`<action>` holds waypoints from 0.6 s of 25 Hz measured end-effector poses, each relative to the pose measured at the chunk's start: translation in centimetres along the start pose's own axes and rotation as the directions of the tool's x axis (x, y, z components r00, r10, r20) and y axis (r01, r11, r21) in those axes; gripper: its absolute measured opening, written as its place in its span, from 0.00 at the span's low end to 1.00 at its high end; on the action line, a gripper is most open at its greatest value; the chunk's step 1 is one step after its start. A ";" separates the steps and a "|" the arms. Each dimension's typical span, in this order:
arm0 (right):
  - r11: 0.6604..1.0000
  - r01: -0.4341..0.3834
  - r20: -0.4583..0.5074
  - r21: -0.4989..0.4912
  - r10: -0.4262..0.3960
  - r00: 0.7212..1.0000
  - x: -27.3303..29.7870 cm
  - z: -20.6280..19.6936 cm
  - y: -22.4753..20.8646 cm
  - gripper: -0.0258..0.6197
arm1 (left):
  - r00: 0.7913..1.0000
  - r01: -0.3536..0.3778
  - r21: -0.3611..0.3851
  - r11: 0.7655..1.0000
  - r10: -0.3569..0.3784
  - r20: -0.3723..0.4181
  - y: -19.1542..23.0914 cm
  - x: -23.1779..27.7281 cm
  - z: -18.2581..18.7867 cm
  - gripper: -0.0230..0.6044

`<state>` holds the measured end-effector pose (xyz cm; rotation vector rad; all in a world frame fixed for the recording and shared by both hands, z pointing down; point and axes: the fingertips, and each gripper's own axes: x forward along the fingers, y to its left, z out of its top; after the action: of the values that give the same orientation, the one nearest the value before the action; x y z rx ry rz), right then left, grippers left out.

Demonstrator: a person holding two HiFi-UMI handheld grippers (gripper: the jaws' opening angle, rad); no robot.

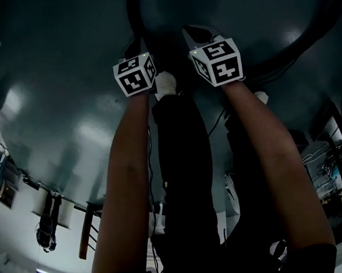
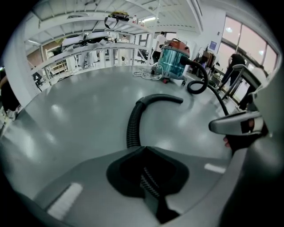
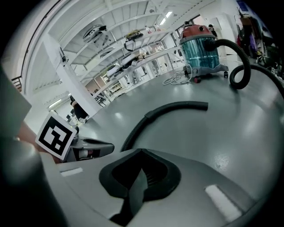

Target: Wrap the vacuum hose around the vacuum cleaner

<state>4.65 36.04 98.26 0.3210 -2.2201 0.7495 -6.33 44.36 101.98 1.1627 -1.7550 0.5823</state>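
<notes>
Two closed, empty tools: we hold the left gripper [image 2: 143, 153] and right gripper [image 3: 142, 153] over the vacuum hose [image 2: 133, 122], likely lining up a grab.

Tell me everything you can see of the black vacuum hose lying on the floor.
The hose is black and looks like plastic: a ribbed, flexible run ending in a smooth, stiffer, gently curved tube. It lies loose on the glossy grey floor. Farther off, a black loop joins the teal vacuum cleaner; whether it is one hose can't be traced. Neither the left gripper nor the right gripper holds it.
</notes>
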 end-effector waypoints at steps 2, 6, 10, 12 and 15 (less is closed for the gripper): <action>1.000 -0.004 0.012 0.005 0.004 1.000 1.2 0.3 0.1 0.03 | 1.000 -0.019 0.018 1.000 0.019 -0.001 0.9 0.7 -0.2 0.06; 1.000 -0.019 0.020 -0.005 0.019 1.000 3.3 0.8 0.5 0.04 | 1.000 -0.020 0.029 0.999 0.020 -0.006 2.0 2.2 -0.1 0.23; 0.999 -0.035 0.012 -0.025 0.035 0.999 5.1 0.7 0.8 0.04 | 0.999 -0.028 0.012 1.000 0.028 -0.027 2.9 4.2 -0.7 0.32; 0.998 -0.043 0.007 -0.044 0.043 0.999 5.7 0.5 0.8 0.04 | 0.999 -0.026 -0.006 1.000 0.026 -0.024 3.1 5.3 -0.7 0.35; 0.998 -0.041 0.014 -0.051 0.041 0.999 6.2 1.0 0.6 0.04 | 1.000 -0.027 -0.026 0.999 0.027 -0.014 3.5 6.6 -0.2 0.39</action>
<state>-0.36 35.94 102.01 0.2577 -2.2622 0.7133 -10.21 43.05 108.18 1.1162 -1.7642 0.5797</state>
